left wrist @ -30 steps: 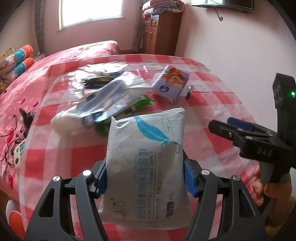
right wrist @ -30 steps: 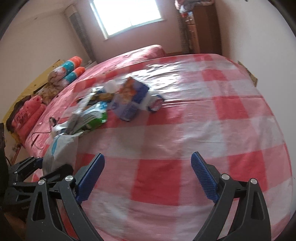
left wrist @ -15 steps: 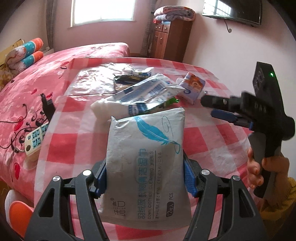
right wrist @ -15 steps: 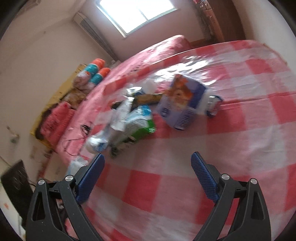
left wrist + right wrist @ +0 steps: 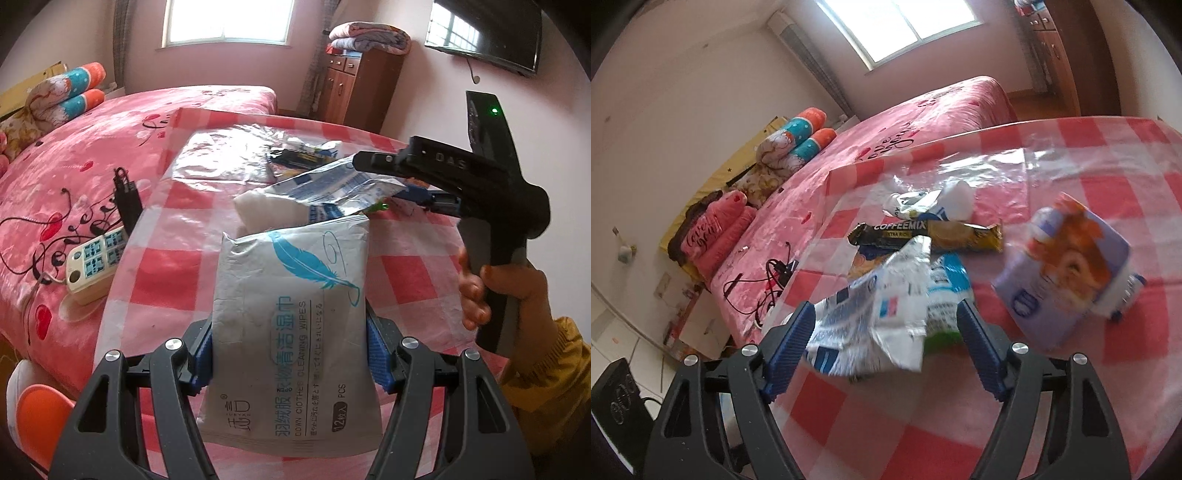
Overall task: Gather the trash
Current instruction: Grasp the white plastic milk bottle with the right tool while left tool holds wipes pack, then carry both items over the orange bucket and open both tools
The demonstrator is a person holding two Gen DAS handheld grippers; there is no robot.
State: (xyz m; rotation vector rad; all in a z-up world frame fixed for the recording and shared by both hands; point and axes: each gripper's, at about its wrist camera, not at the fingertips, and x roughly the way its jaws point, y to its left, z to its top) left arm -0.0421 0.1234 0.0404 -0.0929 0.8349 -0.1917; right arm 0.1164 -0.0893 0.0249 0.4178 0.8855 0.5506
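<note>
Wipes pack clamped in left hand-held gripper, checked tablecloth

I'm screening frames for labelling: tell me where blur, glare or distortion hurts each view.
Left wrist view: sharp on the wipes pack; window blown out; glare on the plastic table cover; fisheye bends the edges. Right wrist view: motion blur on the tissue pack and crumpled wrapper; window overexposed.

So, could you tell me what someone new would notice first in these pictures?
First, the grey wipes pack with its blue feather, clamped upright in the left gripper, filling the left wrist view. Next, the crumpled white-and-blue wrapper on the red-checked tablecloth, between the fingers of the right gripper, whose jaws have just been closing. A purple tissue pack lies to its right.
</note>
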